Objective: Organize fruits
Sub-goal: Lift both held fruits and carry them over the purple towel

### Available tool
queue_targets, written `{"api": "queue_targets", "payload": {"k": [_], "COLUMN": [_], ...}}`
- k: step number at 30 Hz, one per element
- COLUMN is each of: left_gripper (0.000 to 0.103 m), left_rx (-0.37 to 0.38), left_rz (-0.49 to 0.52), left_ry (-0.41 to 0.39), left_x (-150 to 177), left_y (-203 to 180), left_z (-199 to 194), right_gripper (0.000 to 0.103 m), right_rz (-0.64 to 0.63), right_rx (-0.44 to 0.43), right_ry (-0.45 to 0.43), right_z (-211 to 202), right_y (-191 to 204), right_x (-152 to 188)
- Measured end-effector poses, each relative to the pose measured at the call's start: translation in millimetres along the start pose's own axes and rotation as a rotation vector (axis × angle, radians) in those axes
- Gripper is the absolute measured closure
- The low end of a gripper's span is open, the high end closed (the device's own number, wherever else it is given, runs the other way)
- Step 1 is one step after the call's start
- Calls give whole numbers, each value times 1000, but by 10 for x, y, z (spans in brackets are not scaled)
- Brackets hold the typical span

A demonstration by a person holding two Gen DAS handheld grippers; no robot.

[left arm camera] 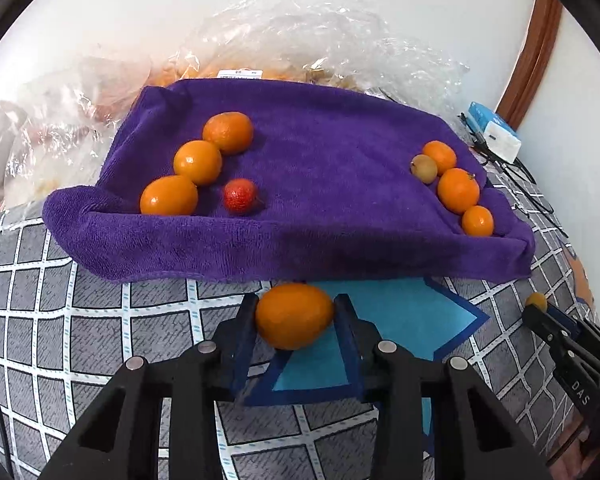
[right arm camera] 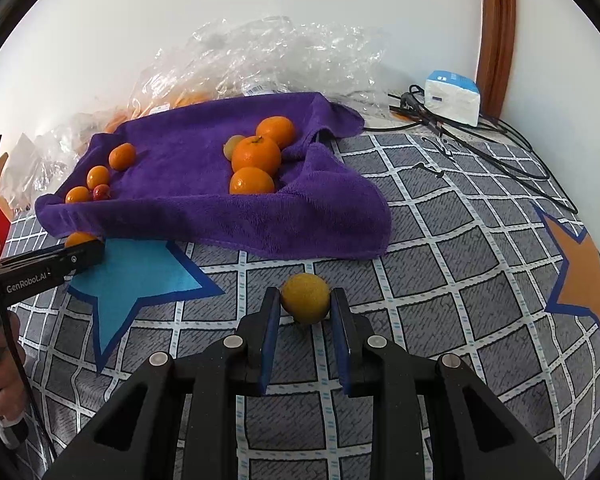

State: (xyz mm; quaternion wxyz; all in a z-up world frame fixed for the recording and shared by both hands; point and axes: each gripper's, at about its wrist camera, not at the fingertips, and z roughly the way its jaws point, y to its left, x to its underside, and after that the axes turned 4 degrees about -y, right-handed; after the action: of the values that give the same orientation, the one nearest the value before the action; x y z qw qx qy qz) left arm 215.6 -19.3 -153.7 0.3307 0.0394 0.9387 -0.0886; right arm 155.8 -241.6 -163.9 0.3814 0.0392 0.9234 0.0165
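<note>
Nine fruits [left arm camera: 198, 162] — two tongs-held [left arm camera: 295, 316].

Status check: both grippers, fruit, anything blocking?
Left gripper shut on orange fruit. Right gripper shut on small yellow fruit. Purple towel ahead, fruit grouped at both ends. Path unobstructed.

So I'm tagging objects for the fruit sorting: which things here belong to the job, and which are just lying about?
Job:
- orange fruit in left gripper
- yellow fruit in right gripper
- purple towel with its fruit groups

Lying about:
- plastic bags
- white box
- black cables
</note>
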Motion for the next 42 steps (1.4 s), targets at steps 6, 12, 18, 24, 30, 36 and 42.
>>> {"api": "queue_targets", "payload": {"k": [6,12,18,24,30,36,42], "left_gripper": [67,67,67,67,67,67,67], "left_rx": [34,89,90,87,79,71,62], "left_rz": [-46,-128,-160,-169,-168,-177,-180], "left_ry": [-7,-9,-24,-42,-59,-79,-94], "left_x": [22,77,132,129,86,-14,-140], "left_y": [203,469,584,577,537,529,544], "left_z": [-186,-386,-567,-723,-874,-996,-1056], "right_gripper": [78,78,78,78,78,78,78], "right_rz": [6,-8,7,4,-30,-63,-74], "right_rx": [-9,-15,-30,-45,-52,-47,-57], "right_ry": [-4,-16,-39,-36,-36,-62,-76], "right_z": [8,-51,-164,-209,-254,-358,-384], "right_y": [26,126,151,203,267,310,380], "right_x": [-26,-60,-178,-212,-263,-435,-531]}}
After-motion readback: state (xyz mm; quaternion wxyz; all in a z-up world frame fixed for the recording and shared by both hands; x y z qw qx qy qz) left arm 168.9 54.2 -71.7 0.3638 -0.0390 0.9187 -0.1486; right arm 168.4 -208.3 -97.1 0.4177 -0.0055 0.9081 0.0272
